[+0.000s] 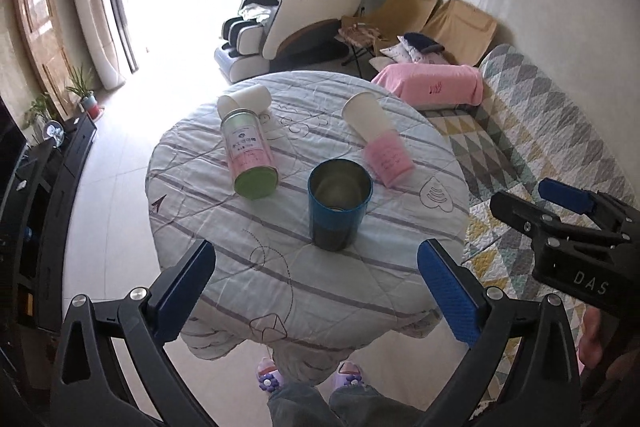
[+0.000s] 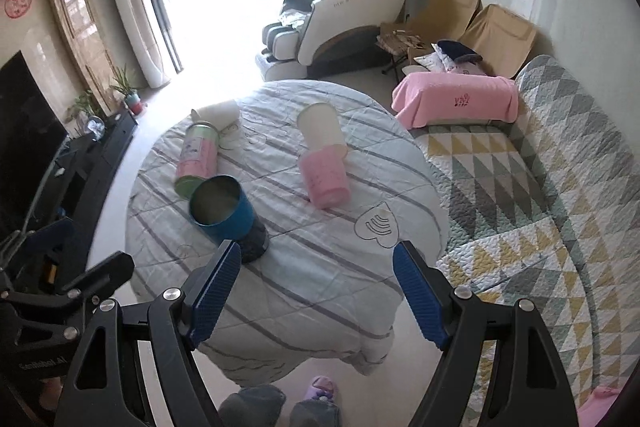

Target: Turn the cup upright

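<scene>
Blue cup (image 1: 340, 205) upright, hollow bare; pink-and-white cup (image 1: 378, 139) lying sideways

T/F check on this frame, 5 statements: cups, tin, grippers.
1. The blue cup stands upright, mouth up. True.
2. The pink-and-white cup stands upright. False: it lies on its side.
3. The left gripper holds the blue cup. False: it is open, holding nothing.
4. The right gripper is open and holds nothing. True.
5. The pink-and-green tin lies on its side, left of the blue cup in the left wrist view. True.
</scene>
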Demonstrator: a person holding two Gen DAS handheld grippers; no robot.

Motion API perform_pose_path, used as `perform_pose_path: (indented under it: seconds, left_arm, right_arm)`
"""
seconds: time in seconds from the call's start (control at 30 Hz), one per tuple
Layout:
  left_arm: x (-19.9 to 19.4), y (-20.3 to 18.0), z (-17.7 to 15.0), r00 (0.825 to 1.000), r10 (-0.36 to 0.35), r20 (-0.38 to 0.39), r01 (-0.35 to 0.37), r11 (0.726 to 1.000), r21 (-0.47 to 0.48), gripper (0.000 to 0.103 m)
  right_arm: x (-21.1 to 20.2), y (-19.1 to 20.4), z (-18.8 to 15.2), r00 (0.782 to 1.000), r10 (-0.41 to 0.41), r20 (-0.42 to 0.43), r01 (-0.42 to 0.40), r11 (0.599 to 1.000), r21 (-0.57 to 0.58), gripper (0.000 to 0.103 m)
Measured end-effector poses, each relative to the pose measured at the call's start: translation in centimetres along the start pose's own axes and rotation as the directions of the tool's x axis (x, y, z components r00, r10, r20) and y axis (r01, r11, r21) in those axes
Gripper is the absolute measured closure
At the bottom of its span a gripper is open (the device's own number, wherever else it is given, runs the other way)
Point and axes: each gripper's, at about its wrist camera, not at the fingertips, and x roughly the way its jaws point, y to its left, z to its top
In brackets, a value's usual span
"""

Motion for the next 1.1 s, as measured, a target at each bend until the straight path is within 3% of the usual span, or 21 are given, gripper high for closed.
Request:
perform_pose_path:
  seconds: [1.1]
  left_arm:
    - [-0.7, -0.8, -0.4, 1.000, 0.013, -0.011, -0.013, 1.000, -0.001, 0.000]
  right_arm:
    - [-1.0, 0.4, -1.3, 1.000, 0.003, 0.004, -0.003, 1.000, -0.015, 0.023]
